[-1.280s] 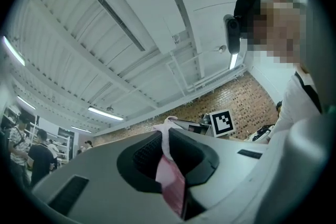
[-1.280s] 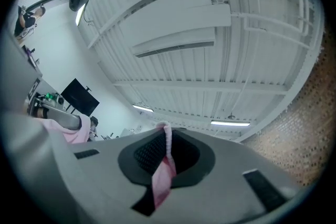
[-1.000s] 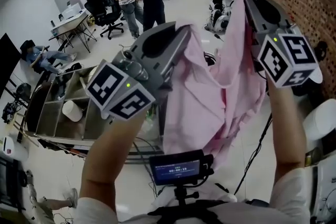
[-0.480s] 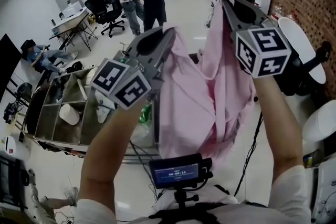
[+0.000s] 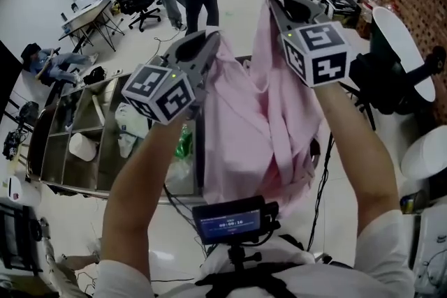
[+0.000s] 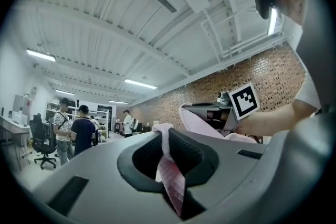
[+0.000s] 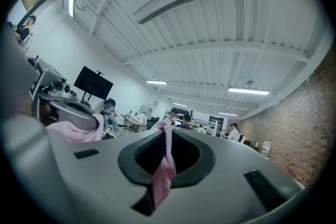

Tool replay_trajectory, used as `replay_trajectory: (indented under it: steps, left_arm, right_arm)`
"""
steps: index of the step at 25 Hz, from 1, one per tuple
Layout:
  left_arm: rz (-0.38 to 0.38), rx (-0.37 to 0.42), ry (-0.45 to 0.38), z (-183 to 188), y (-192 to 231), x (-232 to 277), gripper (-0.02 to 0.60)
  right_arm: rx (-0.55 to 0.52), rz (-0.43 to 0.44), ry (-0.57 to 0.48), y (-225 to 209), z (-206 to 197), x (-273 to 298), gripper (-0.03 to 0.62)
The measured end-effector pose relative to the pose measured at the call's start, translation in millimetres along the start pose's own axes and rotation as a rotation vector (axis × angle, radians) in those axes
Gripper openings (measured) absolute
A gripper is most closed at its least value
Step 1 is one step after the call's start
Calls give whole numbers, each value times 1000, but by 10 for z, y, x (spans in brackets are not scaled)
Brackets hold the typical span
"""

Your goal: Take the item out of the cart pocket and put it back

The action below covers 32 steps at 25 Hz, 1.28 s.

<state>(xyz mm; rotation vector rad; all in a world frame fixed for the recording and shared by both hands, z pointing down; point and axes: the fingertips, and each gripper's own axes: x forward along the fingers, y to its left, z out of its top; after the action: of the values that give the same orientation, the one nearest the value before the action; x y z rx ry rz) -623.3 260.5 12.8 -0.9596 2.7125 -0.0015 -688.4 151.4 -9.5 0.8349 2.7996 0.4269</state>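
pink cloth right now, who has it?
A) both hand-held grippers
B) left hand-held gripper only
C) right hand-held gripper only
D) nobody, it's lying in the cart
A: the cloth hangs between the left hand-held gripper and the right hand-held gripper. Each has its jaws shut on a fold of it, up above the cart.

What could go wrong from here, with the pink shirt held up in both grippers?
1. The left gripper and right gripper each have their jaws shut on only a thin fold of the pink shirt, so it may slip free.
2. The loose hem hangs near the cart and the chest-mounted screen and could snag.
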Motion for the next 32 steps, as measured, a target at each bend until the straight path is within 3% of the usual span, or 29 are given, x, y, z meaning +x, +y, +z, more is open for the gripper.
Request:
replay_trajectory:
  steps: [11, 22, 28, 32]
  left_arm:
    - [3, -27, 121, -642, 69, 243, 15]
    - [-5, -80, 369, -1563, 40, 339, 40]
    - [-65, -246, 447, -1874, 26, 252, 229]
    - [-120, -235, 492, -1906, -42, 224, 253]
  right_arm:
    - [-11, 64, 109, 252, -693, 330, 14]
    - [-4, 138, 239, 576, -1494, 552, 14]
    - [18, 168, 284, 622, -1782, 524, 14]
    - [30, 159, 307, 557, -1928, 497, 14]
